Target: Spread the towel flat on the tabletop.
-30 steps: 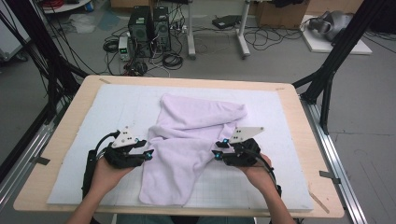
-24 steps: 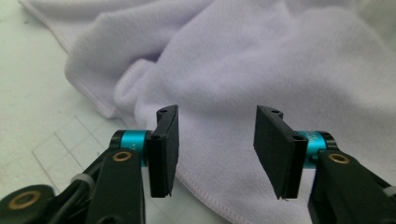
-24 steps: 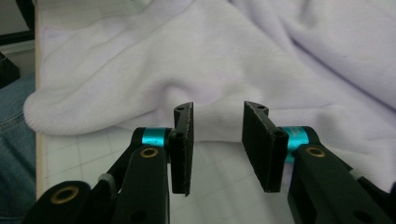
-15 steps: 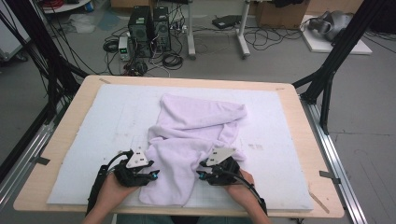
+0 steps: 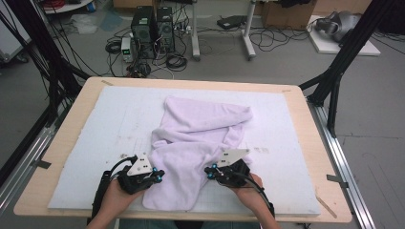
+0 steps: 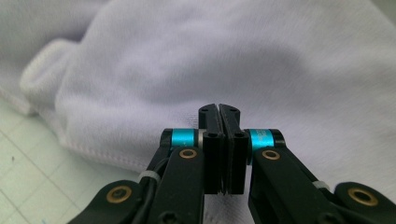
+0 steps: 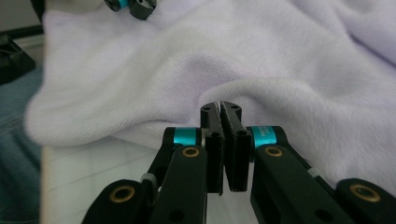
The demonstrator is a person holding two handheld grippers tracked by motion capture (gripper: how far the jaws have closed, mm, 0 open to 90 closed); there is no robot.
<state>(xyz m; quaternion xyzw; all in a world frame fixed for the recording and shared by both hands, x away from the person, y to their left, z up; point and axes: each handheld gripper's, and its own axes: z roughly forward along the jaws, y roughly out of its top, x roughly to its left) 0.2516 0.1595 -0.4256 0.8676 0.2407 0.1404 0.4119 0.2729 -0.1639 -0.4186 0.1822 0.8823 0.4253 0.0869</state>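
Note:
A pale lilac towel point(image 5: 200, 129) lies crumpled on the white mat point(image 5: 95, 124), one flap reaching toward the near edge. My left gripper point(image 5: 160, 175) is at that flap's left edge and my right gripper point(image 5: 210, 171) at its right edge. Both pairs of jaws have just been closing. In the left gripper view the jaws point(image 6: 218, 108) stand together with their tips pressed into the puckered towel point(image 6: 233, 56). In the right gripper view the jaws point(image 7: 220, 105) pinch a raised fold of the towel point(image 7: 280, 60). The left gripper point(image 7: 130, 7) is across the cloth.
The mat covers most of a wooden table point(image 5: 296, 90). Black frame legs point(image 5: 334, 81) stand at the far corners. Computers and cables point(image 5: 153, 28) sit on the floor beyond the table. The person's hands come in over the near edge.
Both hands have come toward the near edge and lower, closing in on the towel's near flap. Their jaws have gone from partly open to shut on the cloth.

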